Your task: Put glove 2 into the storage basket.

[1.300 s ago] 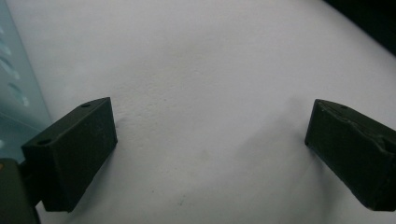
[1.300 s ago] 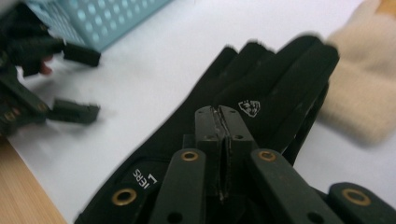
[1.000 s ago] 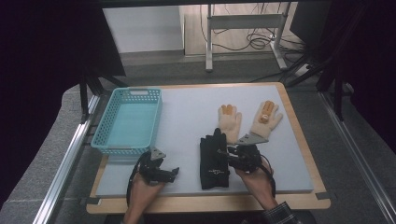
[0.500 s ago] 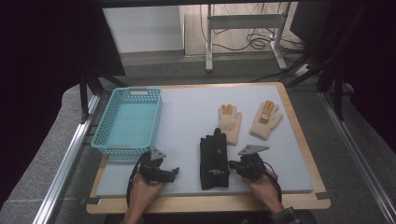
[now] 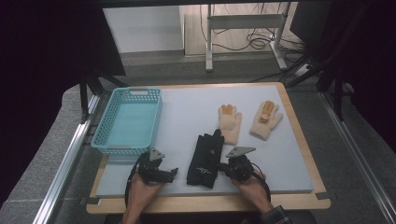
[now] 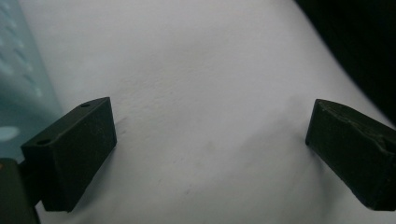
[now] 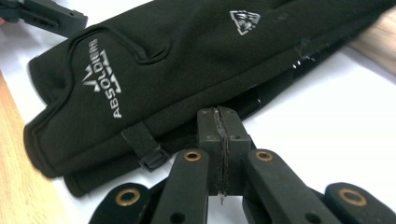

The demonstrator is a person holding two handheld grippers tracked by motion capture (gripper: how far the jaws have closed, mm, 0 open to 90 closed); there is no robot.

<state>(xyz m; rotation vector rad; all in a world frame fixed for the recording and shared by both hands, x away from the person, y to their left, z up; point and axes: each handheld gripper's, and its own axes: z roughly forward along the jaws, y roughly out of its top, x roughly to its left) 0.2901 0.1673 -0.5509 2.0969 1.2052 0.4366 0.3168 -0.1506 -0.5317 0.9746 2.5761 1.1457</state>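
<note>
A pair of black gloves (image 5: 205,158) lies stacked near the front middle of the grey mat (image 5: 187,112); white lettering shows on the top black glove (image 7: 154,60). Two beige gloves (image 5: 229,122) (image 5: 266,119) lie palm-down farther back. My right gripper (image 5: 224,169) sits at the black gloves' right edge. In the right gripper view its jaws (image 7: 219,114) are pressed together, tips against the glove's side, with no fabric seen between them. My left gripper (image 5: 172,173) rests on the mat left of the gloves, and its jaws (image 6: 210,119) stand wide open over bare mat.
A turquoise mesh basket (image 5: 128,119) stands at the left of the mat, and its wall (image 6: 18,84) shows beside the left jaw. The wooden table edge (image 5: 210,203) runs along the front. The left gripper's jaw (image 7: 46,16) shows beyond the black glove.
My right gripper has slid a little toward the table's front edge along the black gloves' side. The left gripper and all gloves have stayed put.
</note>
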